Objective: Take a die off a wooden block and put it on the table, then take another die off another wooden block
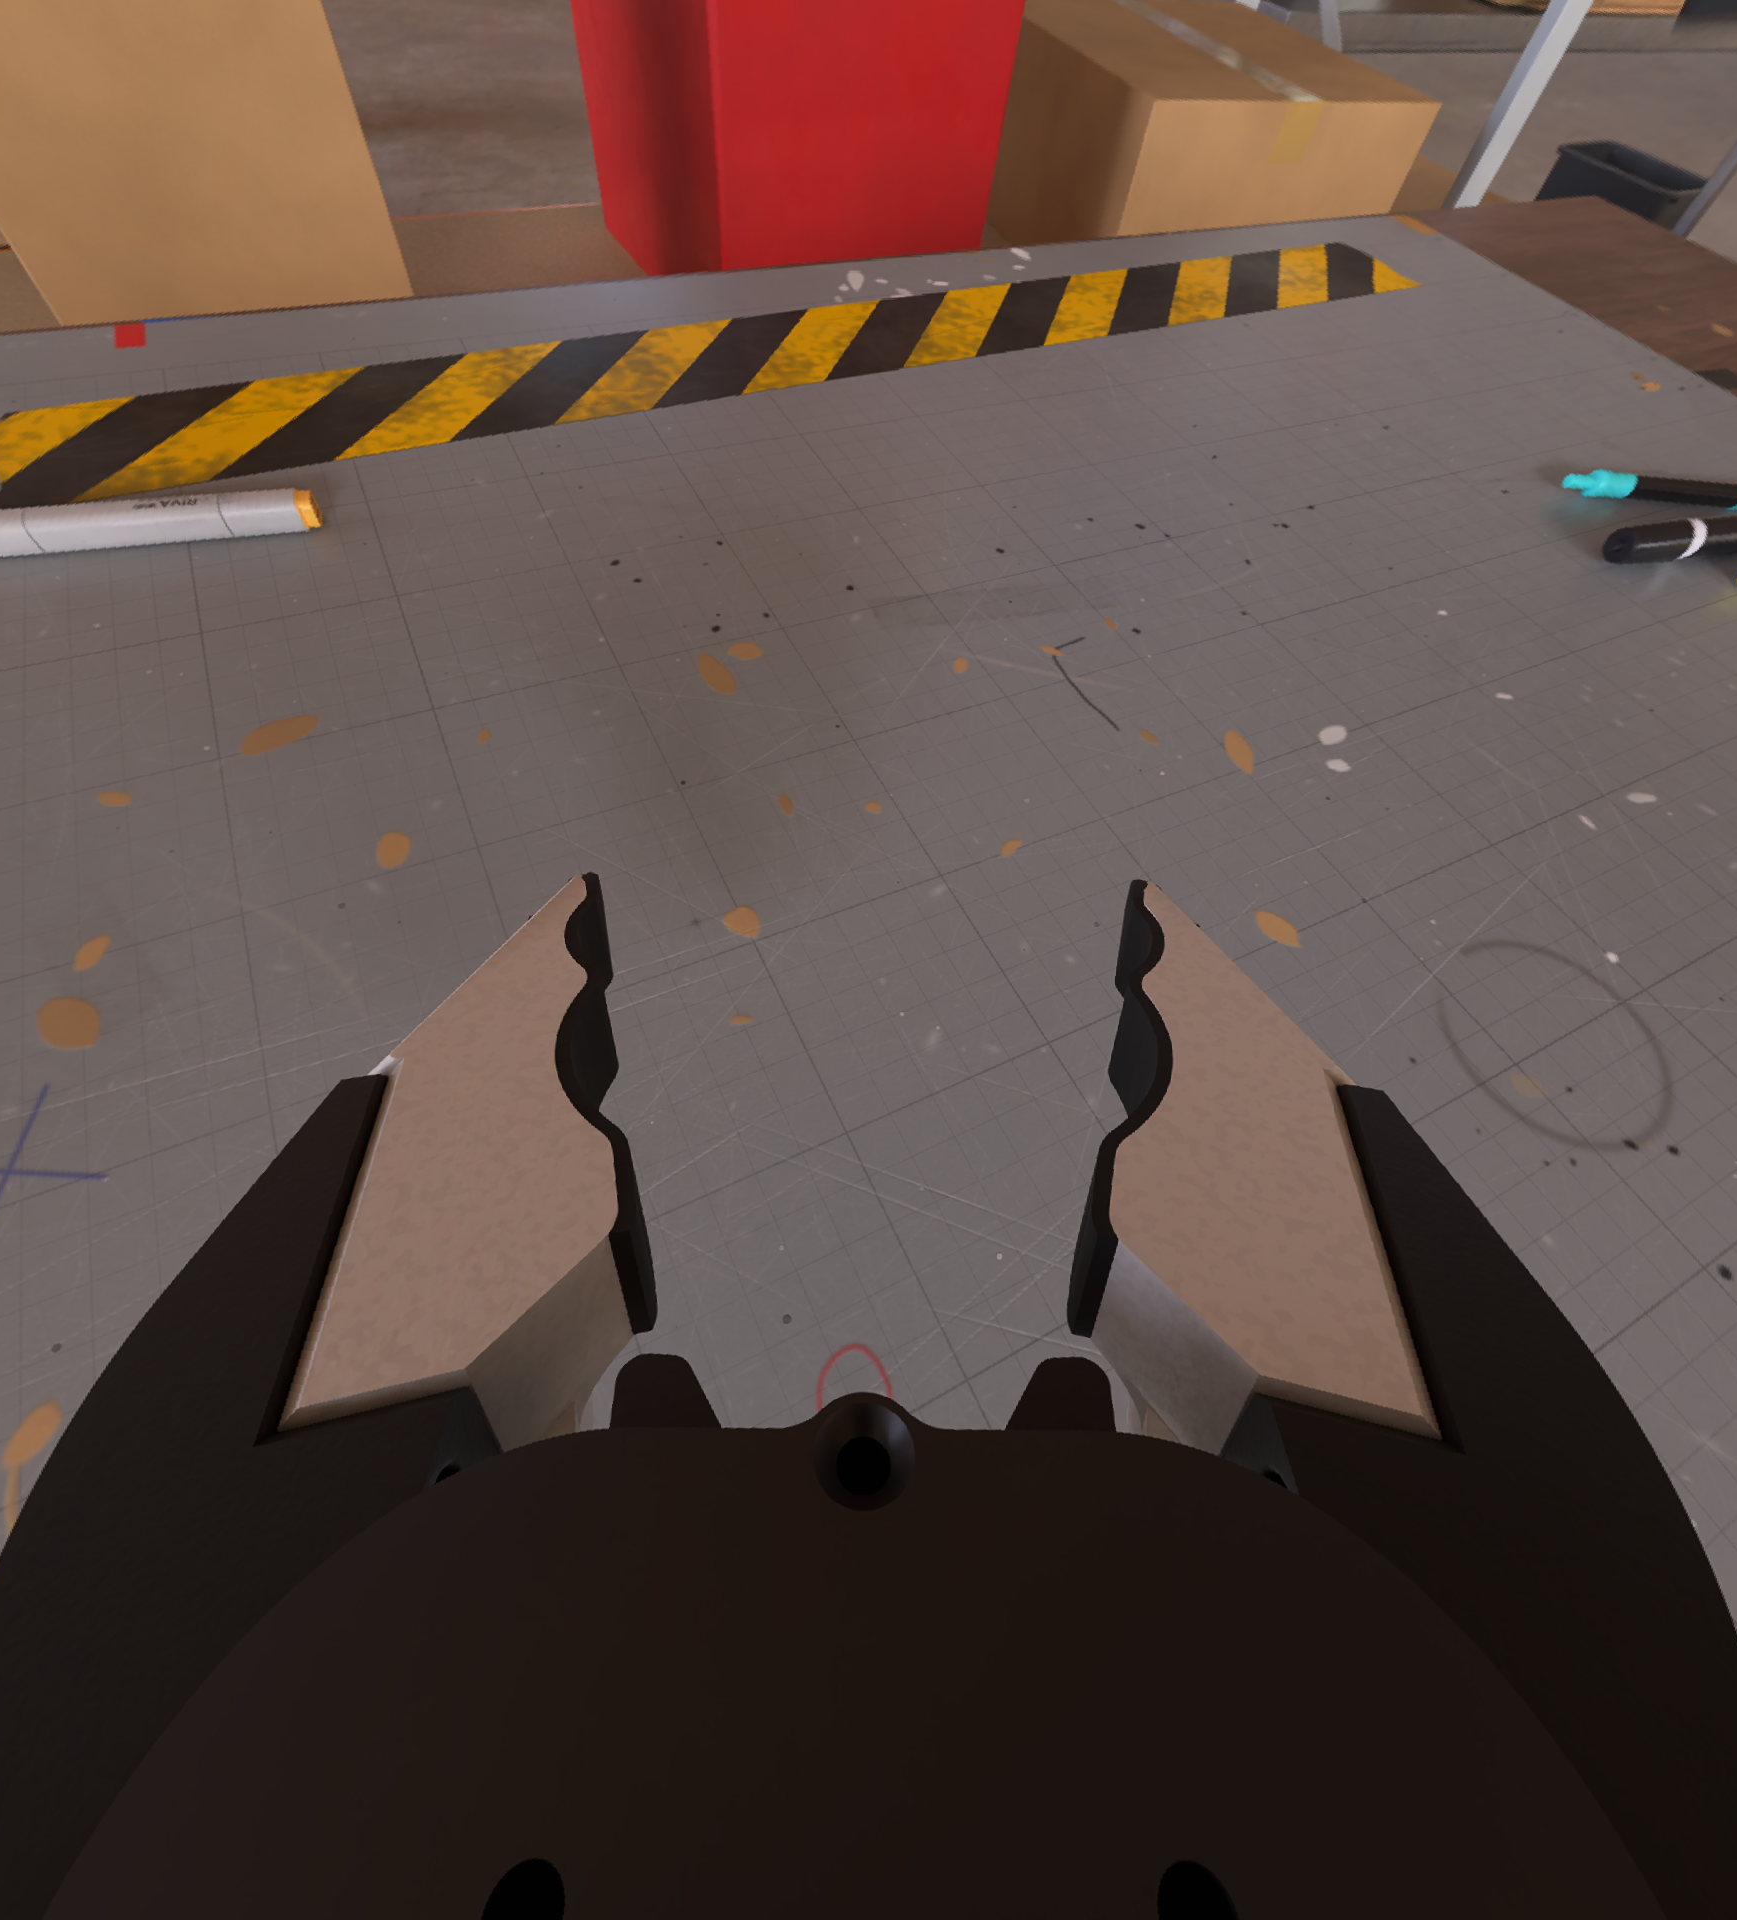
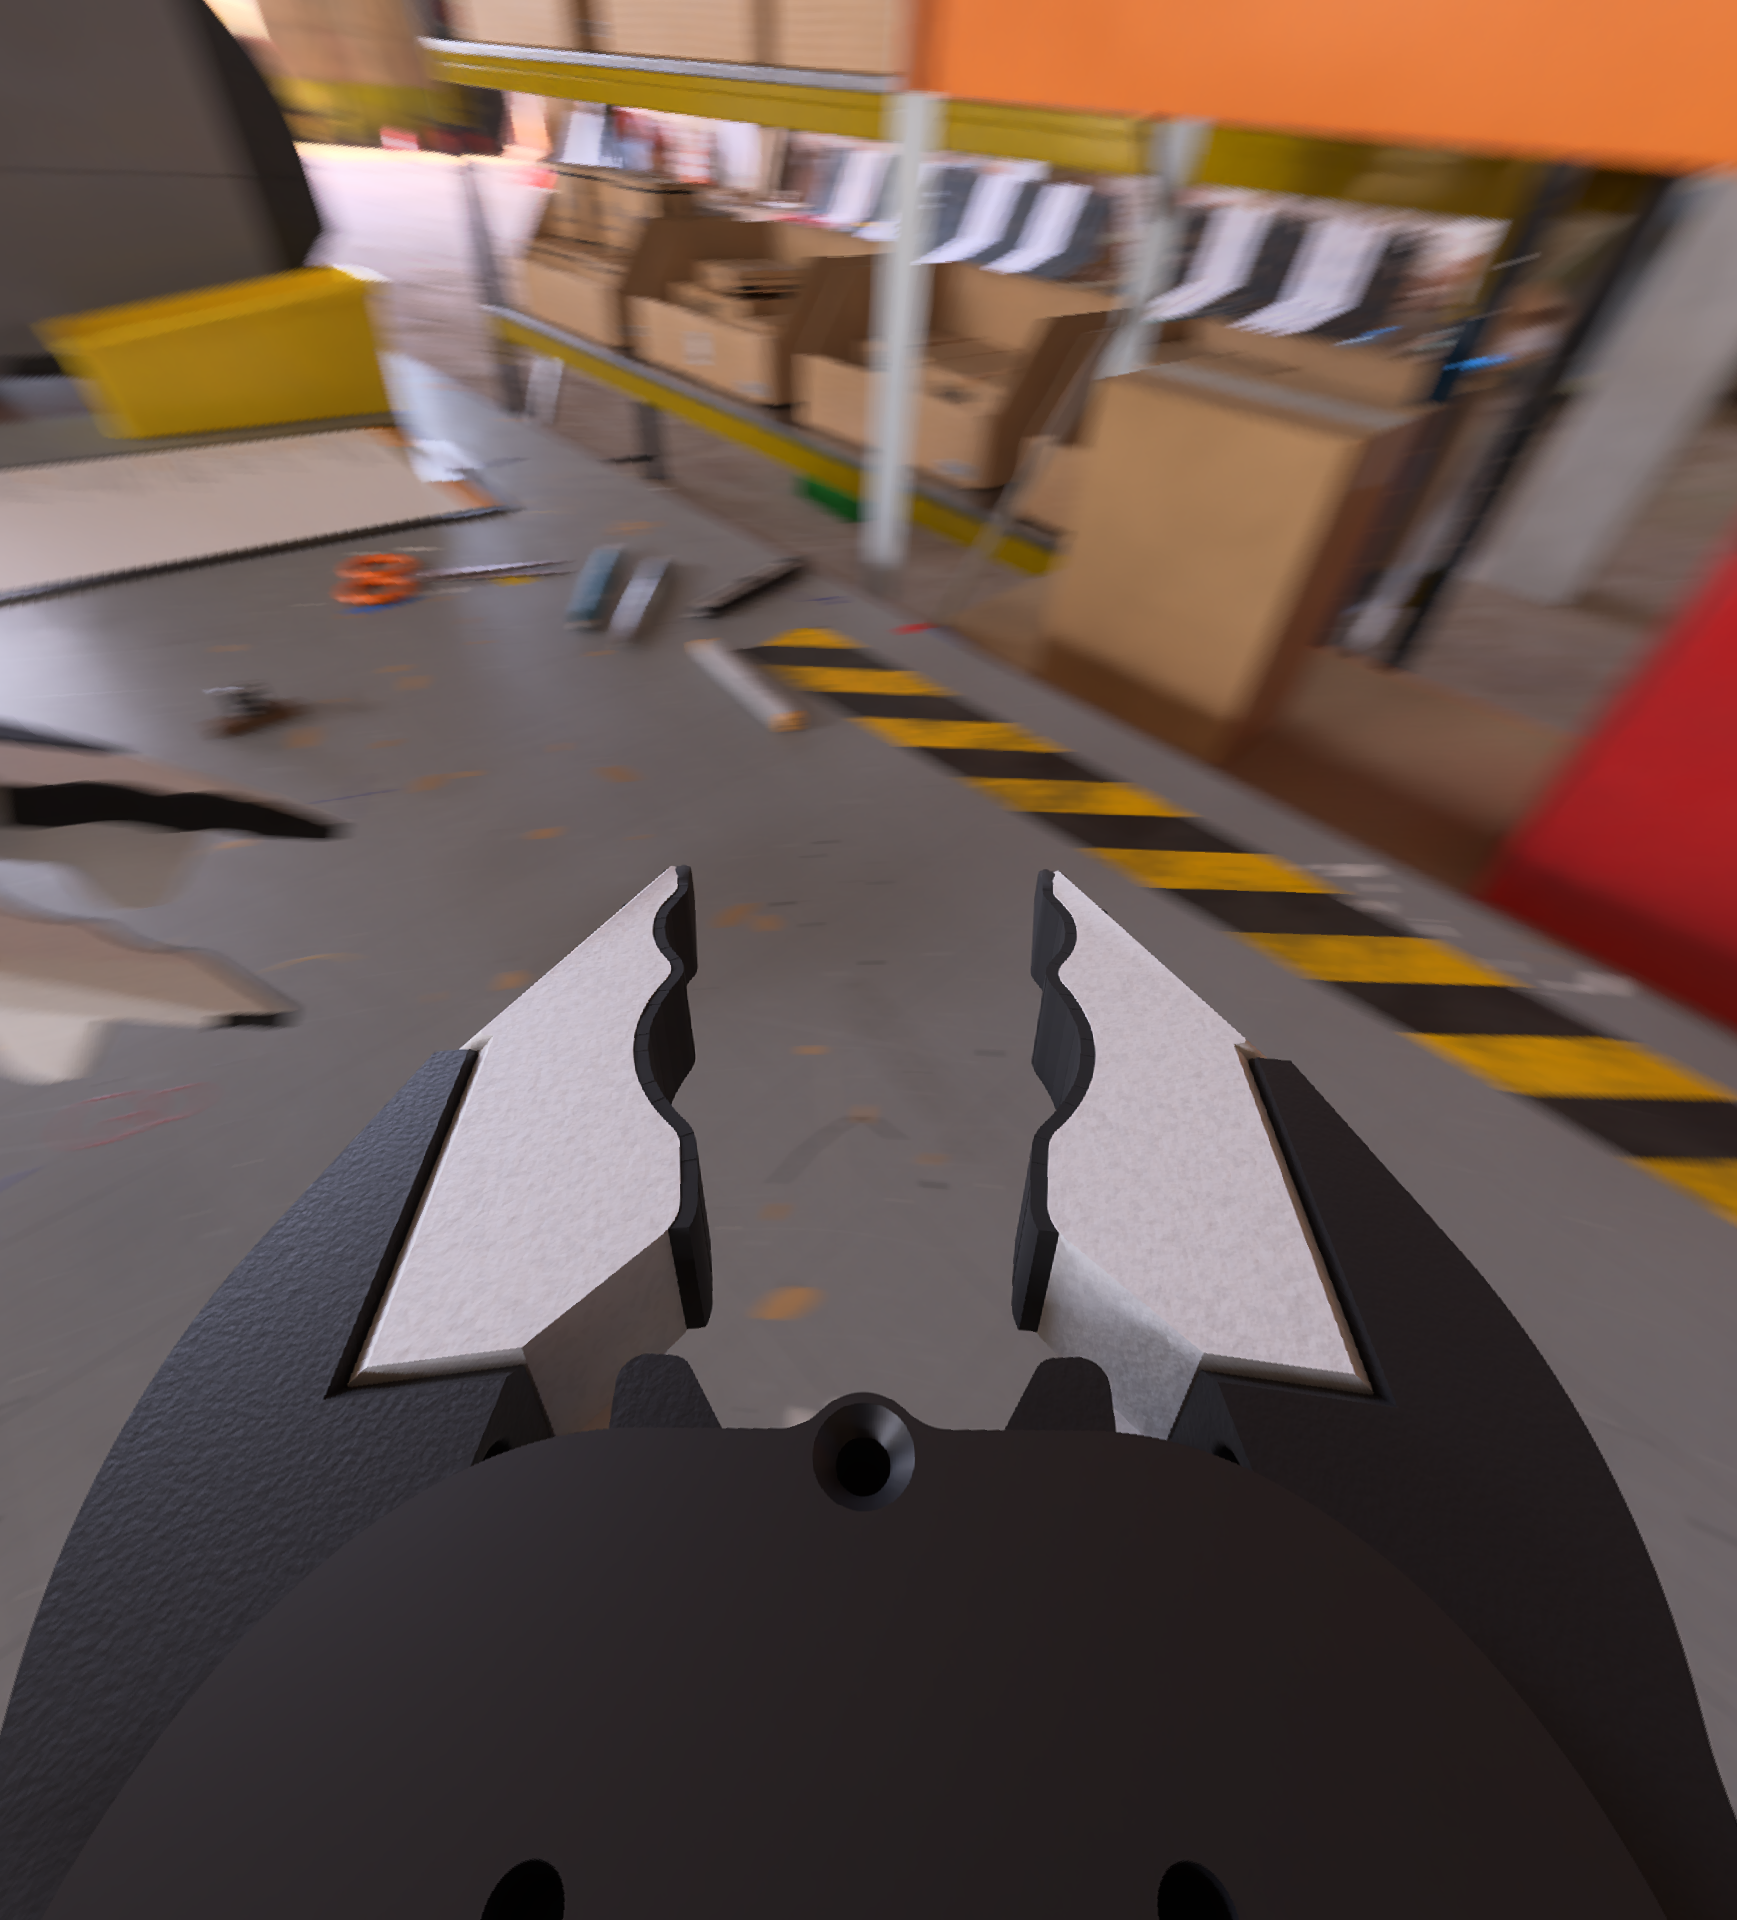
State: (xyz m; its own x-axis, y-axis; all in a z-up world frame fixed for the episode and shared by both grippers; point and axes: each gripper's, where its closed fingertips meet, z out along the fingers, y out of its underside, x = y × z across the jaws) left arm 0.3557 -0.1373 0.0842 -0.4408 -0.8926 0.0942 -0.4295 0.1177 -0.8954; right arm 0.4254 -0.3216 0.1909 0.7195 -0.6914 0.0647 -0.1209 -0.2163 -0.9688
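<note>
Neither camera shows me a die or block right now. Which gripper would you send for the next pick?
Hard to call, tentatively left. The left gripper hangs open over the grey mat with a sharp view. The right gripper, also open and empty, has a blurred view. No die or block shows.

A striped tape strip (image 1: 698, 358) runs across the far part of the table (image 1: 843, 727). A marker (image 1: 121, 523) lies just before its left end; three pens (image 1: 1705, 525) lie together at the right edge. Boxes (image 1: 1207, 135) stand behind the table.
</note>
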